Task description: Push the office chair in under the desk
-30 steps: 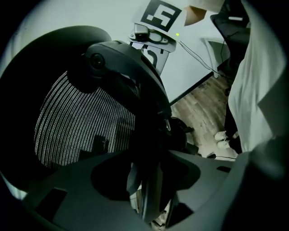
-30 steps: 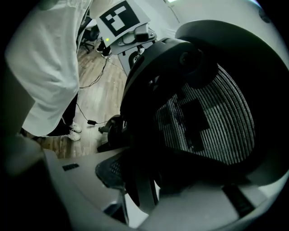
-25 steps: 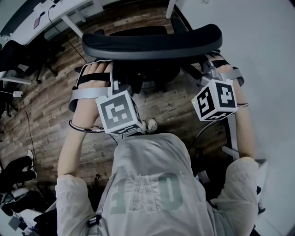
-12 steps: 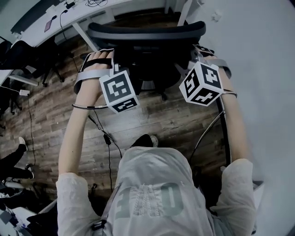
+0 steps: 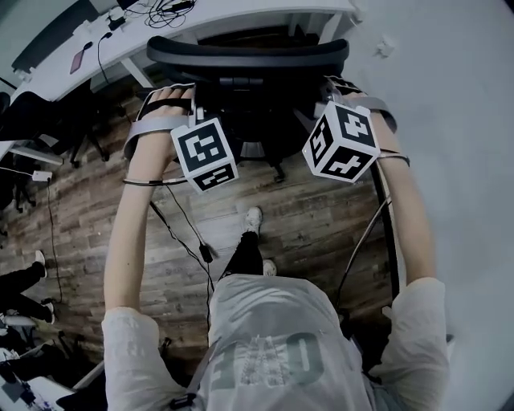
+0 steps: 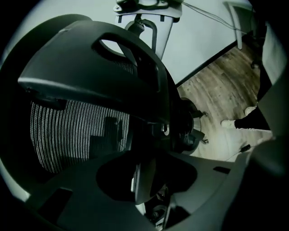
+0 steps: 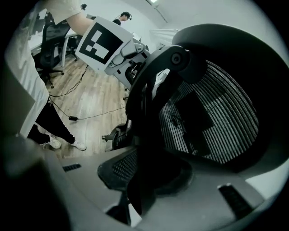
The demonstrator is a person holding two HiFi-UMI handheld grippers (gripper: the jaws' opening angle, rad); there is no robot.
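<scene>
Moving closer to desk (image 5: 257, 10), office chair (image 5: 249, 54), person (image 5: 265, 337) stepping forward

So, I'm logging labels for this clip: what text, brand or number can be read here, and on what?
Nothing legible.
The person's shirt: large pale characters, too distorted to read.
The marker cubes: square patterns only, no words.
The office chair: no label visible.
</scene>
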